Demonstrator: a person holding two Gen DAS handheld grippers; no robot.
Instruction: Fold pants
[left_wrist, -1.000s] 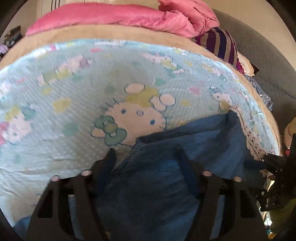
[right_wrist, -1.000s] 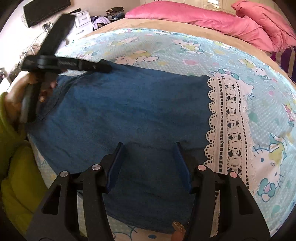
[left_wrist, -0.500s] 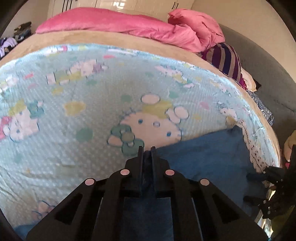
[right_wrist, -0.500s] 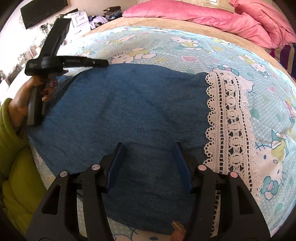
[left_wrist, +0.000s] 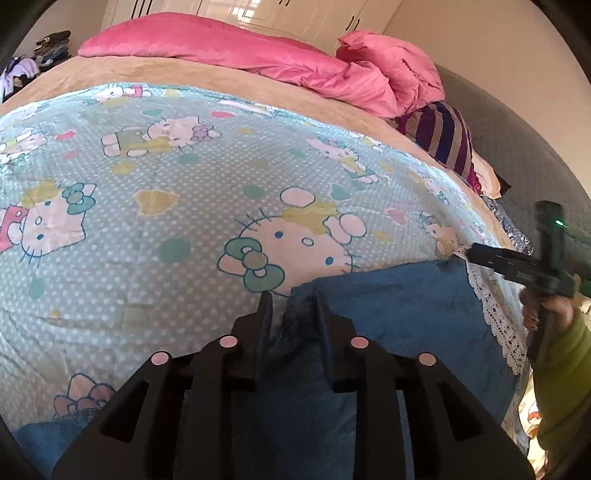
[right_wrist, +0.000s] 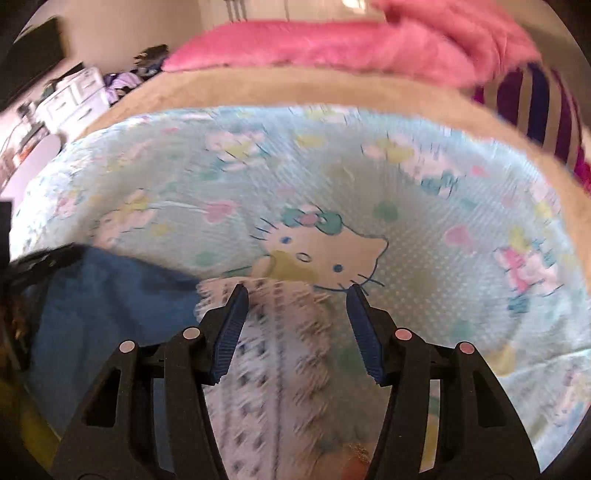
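Note:
Blue denim pants (left_wrist: 399, 314) with a white lace hem (left_wrist: 495, 314) lie flat on the cartoon-cat bedsheet (left_wrist: 147, 221). My left gripper (left_wrist: 291, 299) sits at the pants' far left corner. Its jaws are opening, with a bunched fold of denim between them and a sliver of sheet showing beside one pad. In the right wrist view my right gripper (right_wrist: 297, 291) stands open over the far end of the lace hem (right_wrist: 280, 332), nothing pinched, with the denim (right_wrist: 110, 302) to its left. A hand in a green sleeve holds the right gripper (left_wrist: 469, 254), whose tip is at the hem corner.
A pink duvet (left_wrist: 258, 55) and a striped pillow (left_wrist: 447, 140) lie along the bed's far side. A grey padded surface (left_wrist: 517, 129) borders the bed on the right. White drawers (right_wrist: 74, 92) and clutter stand beyond the bed's left side.
The left jaws shut on the denim corner, then parted slightly. The right gripper swung from over the denim to the lace hem's far corner, jaws unchanged.

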